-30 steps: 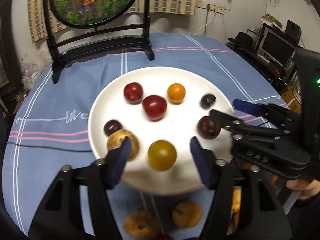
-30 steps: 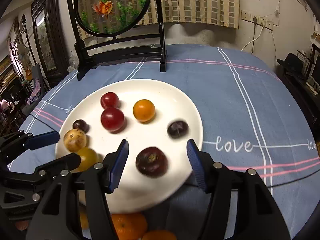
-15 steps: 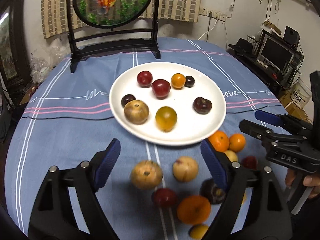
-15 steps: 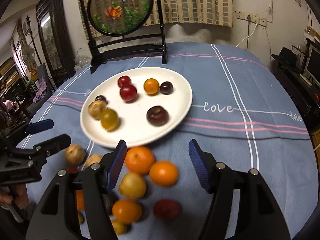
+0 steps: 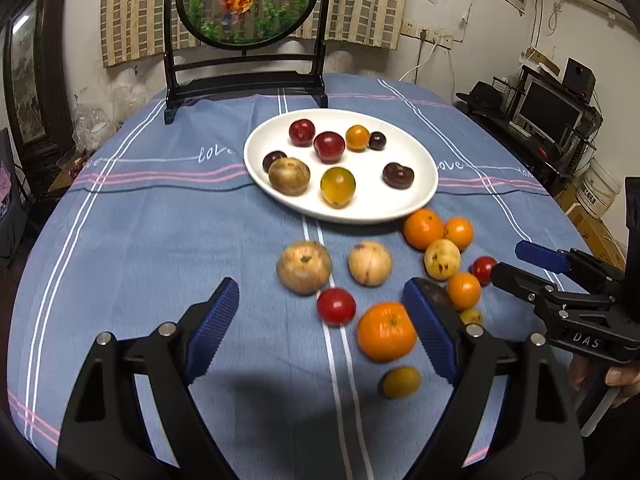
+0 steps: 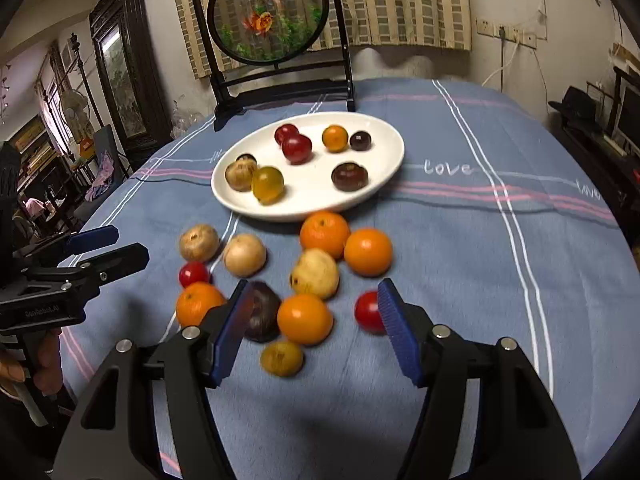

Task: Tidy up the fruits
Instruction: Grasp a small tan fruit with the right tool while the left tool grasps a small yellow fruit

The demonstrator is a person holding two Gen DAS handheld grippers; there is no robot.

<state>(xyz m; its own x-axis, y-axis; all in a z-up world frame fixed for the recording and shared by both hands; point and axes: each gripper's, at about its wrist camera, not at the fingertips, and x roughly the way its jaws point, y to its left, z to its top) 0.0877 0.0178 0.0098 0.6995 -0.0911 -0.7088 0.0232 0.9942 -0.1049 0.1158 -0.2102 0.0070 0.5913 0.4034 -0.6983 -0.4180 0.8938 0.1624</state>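
A white plate (image 5: 420,200) (image 6: 384,184) holds several small fruits: red, dark purple, orange, yellow-green and brown. Several loose fruits lie on the blue cloth in front of it, among them an orange (image 5: 386,331) (image 6: 305,319), a red tomato (image 5: 336,306), a brown round fruit (image 5: 304,267) and a dark plum (image 6: 262,317). My left gripper (image 5: 322,328) is open and empty above the loose fruits. My right gripper (image 6: 314,332) is open and empty over the orange and the plum. Each gripper shows in the other's view, the right (image 5: 516,266) and the left (image 6: 116,246).
A black-framed round goldfish screen (image 5: 246,4) stands at the table's far edge behind the plate. The blue striped tablecloth (image 5: 140,240) covers the round table. Desks and monitors (image 5: 548,110) stand off to the right, a dark cabinet (image 6: 120,68) to the left.
Both grippers have pulled back and up from the plate toward the near side of the table. The loose fruits in front of the plate have come into view.
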